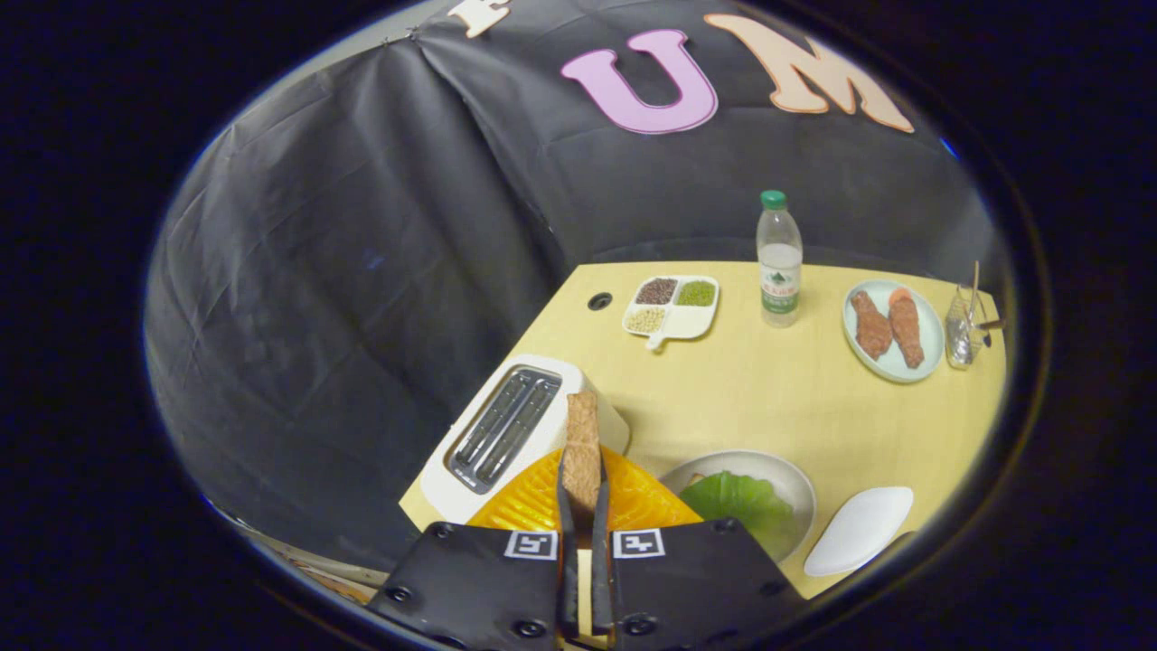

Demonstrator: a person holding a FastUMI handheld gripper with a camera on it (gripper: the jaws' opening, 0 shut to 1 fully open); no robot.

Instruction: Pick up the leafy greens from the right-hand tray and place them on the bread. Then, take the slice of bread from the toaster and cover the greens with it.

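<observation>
Currently the yellow tabletop [768,398] carries all task items, listed from largest to smallest. A white two-slot toaster [506,434] stands just ahead of the fingers and to one side; both slots appear empty. Next to it, directly beyond the fingers, lies an orange ribbed tray [542,502]. Beside that tray sits a shallow white bowl-shaped plate [786,479] holding the leafy greens [737,502]; a corner of what may be the base bread shows at their edge, though this is too small to confirm. An empty white oblong dish [859,529] lies just beside the plate.

Further back stand a water bottle [779,258], a pale plate of two browned food pieces [890,330], a compartment dish of beans and grains [673,307], and a small glass holding utensils [965,325].

The gripper [583,493] is closed to a narrow gap, and both fingers press on an upright slice of bread [583,443], which is held clear above the orange tray.

Judged status: the greens step appears complete, and the bread is already out of the toaster. Remaining: carry the slice across to the plate, lay it flat over the greens, and release.
</observation>
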